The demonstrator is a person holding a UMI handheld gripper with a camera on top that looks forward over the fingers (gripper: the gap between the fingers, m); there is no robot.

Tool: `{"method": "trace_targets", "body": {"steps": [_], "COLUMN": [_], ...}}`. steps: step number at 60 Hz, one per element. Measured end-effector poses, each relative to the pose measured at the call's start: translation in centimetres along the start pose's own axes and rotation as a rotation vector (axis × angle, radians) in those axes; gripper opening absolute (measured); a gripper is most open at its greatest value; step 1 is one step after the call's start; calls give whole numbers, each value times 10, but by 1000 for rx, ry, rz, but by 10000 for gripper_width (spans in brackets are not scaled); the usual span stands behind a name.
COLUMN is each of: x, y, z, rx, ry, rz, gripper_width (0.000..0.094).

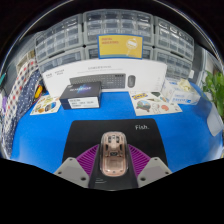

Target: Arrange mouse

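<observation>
The tongs [111, 165] pinched the mouse [111, 155], its long axis running straight ahead along the fingers, over the black mat [100, 132] on the tabletop [45, 125].

A workshop or lab: walls of parts drawers [70, 40] behind a blue desk [60, 120].

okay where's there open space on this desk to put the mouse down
The mouse sits between the hand-held gripper fingers. Free: the black mat around and ahead of it, and bare blue desk between mat and dark box. Crowded: farther back, by the keyboard, and the papers to the right.
</observation>
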State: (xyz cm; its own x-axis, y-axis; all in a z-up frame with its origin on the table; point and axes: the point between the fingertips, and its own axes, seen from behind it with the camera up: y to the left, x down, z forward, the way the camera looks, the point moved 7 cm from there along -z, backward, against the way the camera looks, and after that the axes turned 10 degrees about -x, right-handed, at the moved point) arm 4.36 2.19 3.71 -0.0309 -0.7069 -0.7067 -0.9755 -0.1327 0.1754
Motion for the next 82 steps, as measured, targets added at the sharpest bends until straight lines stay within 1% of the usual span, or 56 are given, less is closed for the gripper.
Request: {"method": "trace_targets", "body": {"steps": [2,3,6,18,26,38,50,64,82], "x": [0,-1,-2,-16,-20,-13,1,21,37], "y": [4,7,14,34,55,82,108,130,147], "z": [0,-1,-4,-61,-120,-201,-262,-296,-306], "rx": [-14,-24,-45,-5,-8,20,14,8,-21], "ry": [9,15,23,-24,-86,-166,-232,-230,-225], "rz": [7,10,21,-54,-67,-95,-92,-132,-137], "gripper_width": [621,694,846,841,846,852,849,852,848]}}
